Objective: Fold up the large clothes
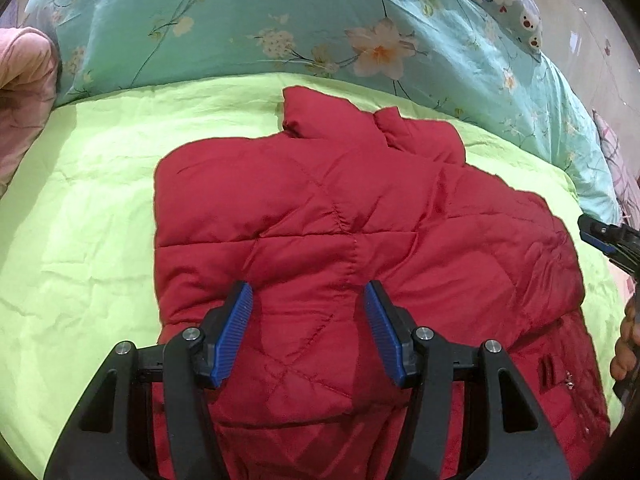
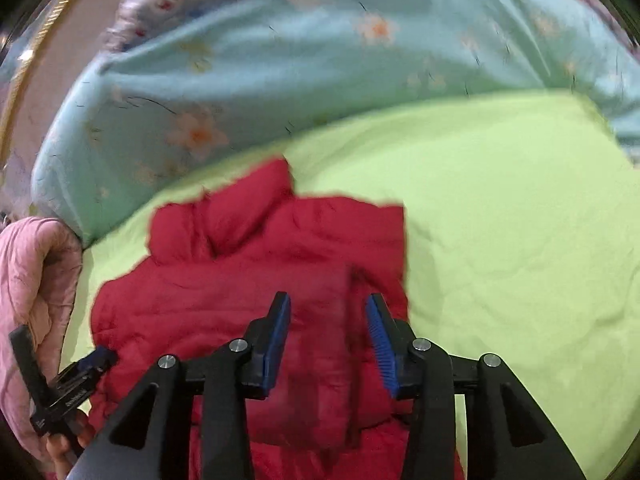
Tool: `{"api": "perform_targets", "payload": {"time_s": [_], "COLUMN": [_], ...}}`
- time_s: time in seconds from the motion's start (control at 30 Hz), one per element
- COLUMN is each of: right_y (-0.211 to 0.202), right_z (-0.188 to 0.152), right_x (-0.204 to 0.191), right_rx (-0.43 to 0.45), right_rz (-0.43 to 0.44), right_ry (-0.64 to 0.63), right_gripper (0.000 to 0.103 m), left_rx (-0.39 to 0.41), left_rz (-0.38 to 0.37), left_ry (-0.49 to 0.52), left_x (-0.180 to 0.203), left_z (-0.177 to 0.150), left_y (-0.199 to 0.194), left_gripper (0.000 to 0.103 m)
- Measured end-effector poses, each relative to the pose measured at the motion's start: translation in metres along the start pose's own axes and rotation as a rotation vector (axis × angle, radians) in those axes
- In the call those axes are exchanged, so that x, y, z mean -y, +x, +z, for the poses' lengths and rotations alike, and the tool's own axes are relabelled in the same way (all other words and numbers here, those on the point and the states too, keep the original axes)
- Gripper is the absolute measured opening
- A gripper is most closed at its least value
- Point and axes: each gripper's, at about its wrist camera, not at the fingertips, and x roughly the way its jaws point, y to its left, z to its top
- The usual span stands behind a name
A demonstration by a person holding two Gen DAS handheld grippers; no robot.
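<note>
A red quilted jacket point(image 1: 320, 208) lies folded on a lime-green sheet point(image 1: 80, 220), its collar at the far end. My left gripper point(image 1: 308, 284) hovers over the jacket's near part, jaws open, with nothing pinched between the blue pads. The right wrist view is blurred. In it my right gripper point(image 2: 327, 296) stands open over the jacket point(image 2: 240, 300) near its right edge, with cloth below the pads but not clamped. The right gripper's tip point(image 1: 600, 236) shows at the right edge of the left wrist view. At lower left of the right wrist view is the left gripper point(image 2: 100, 356).
A teal floral quilt point(image 1: 240, 20) is bunched along the far side of the bed. A pink padded garment point(image 1: 24, 80) lies at the left. Bare green sheet point(image 2: 500, 220) spreads to the jacket's right. A person's hand point(image 1: 626, 340) shows at the right edge.
</note>
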Motion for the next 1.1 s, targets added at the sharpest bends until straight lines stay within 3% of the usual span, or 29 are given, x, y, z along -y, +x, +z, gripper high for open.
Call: {"api": "perform_targets", "payload": {"time_s": [0.13, 0.3, 0.43, 0.57, 0.97, 1.03, 1.1], "right_y": [0.013, 0.056, 0.077, 0.083, 0.085, 0.068, 0.044], "right_z": [-0.009, -0.025, -0.031, -0.033, -0.030, -0.027, -0.026], "right_x": [-0.035, -0.057, -0.037, -0.013, -0.007, -0.018, -0.034], "right_rx": [-0.077, -0.189, -0.219, -0.225, -0.241, -0.200, -0.127], "right_rz": [0.058, -0.023, -0.123, -0.113, -0.094, -0.140, -0.115], "right_ry": [-0.112, -0.207, -0.196, -0.135, -0.096, -0.123, -0.135], "right_gripper": [0.043, 0.043, 0.040, 0.040, 0.040, 0.037, 0.042], "left_rx": [0.082, -0.022, -0.066, -0.093, -0.101, -0.102, -0.106], "left_rz": [-0.006, 0.036, 0.048, 0.061, 0.078, 0.074, 0.078], "left_ry": [0.004, 0.068, 0.074, 0.081, 0.096, 0.101, 0.109], "left_x": [0.004, 0.012, 0.008, 0.009, 0.009, 0.010, 0.011], "left_z": [0.008, 0.014, 0.004, 0.000, -0.001, 0.000, 0.000], "left_y": [-0.024, 0.008, 0.026, 0.037, 0.046, 0.045, 0.045], "left_gripper": [0.057, 0.057, 0.057, 0.057, 0.058, 0.058, 0.058]}}
